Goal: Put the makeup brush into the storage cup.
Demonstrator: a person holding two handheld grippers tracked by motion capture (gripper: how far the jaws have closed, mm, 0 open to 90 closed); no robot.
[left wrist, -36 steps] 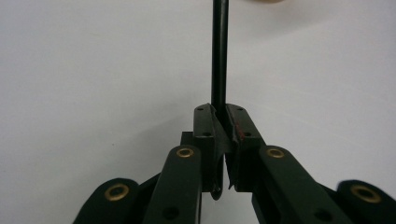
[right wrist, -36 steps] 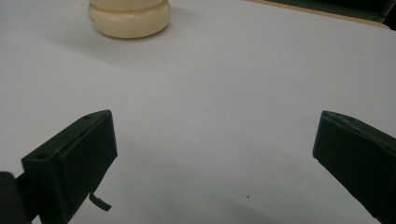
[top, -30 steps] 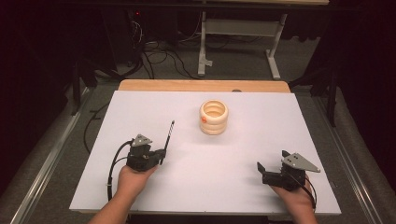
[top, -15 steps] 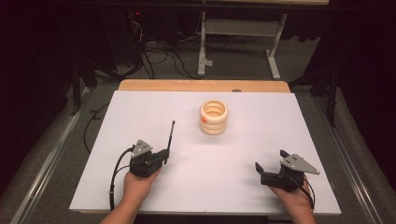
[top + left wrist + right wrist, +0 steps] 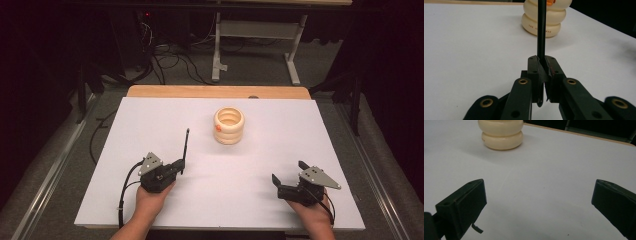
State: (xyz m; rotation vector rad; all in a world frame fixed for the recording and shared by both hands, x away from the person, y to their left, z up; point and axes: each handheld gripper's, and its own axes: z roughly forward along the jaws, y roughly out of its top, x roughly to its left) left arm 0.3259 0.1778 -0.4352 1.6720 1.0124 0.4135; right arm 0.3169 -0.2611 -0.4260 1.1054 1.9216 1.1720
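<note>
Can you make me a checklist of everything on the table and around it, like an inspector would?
Surface: white table, bare apart from the items below.
Job's things: cream ringed holder upright, far centre; thin black stick held.
Clutter: nothing seen.
Grippers: left gripper clamps the stick; right gripper wide open, holding nothing.
Cables: one trails from the left gripper; loose cables on the floor behind.
Surroundings: grey floor, metal stand, dark room.

White table (image 5: 150, 125) with a bare top, edged along the far side by a light wooden strip (image 5: 165, 91). Beyond that far edge, on grey carpeted floor (image 5: 260, 70): a white metal stand (image 5: 217, 55) and, towards the far left corner, tangled black cables (image 5: 165, 60). Beside the left edge, a metal rail (image 5: 47, 175).
</note>
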